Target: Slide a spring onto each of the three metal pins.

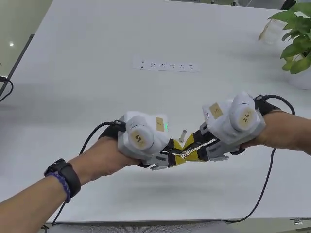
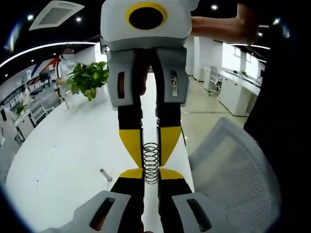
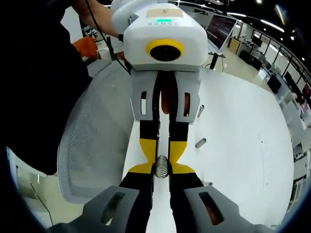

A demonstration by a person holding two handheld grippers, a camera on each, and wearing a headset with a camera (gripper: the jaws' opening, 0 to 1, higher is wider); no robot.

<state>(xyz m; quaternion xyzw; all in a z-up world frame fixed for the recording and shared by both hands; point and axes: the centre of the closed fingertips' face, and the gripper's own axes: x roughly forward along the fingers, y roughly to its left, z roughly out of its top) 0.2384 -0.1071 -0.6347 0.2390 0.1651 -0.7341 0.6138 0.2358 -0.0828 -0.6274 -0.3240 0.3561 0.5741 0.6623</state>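
Spring is off the table, above its near edge, lying across between two gripper tips that meet nose to nose.

Left gripper: jaws pressed nearly together, nipping one end of the spring. In the left gripper view the coil rises from its own yellow tips. In the head view a thin bright line runs from those tips into the coil. Could be a pin inside, cannot tell.

Just behind the tips, one pin sits on the table, bare, apparently upright.

Right gripper: jaws closed on the other end of the spring. The right gripper view has the coil end-on between its tips. Same view: a near pin and a far pin on the table, apart from each other, neither wearing a spring.

Power strip is mid-table and plant far right, both well apart from the work.

Progress, my read: early. The pins on the table are bare. This looks like the first spring, in a hand-over or a feed onto a pin. Where the third pin is, unclear. Left to do: seat this spring, then two more.
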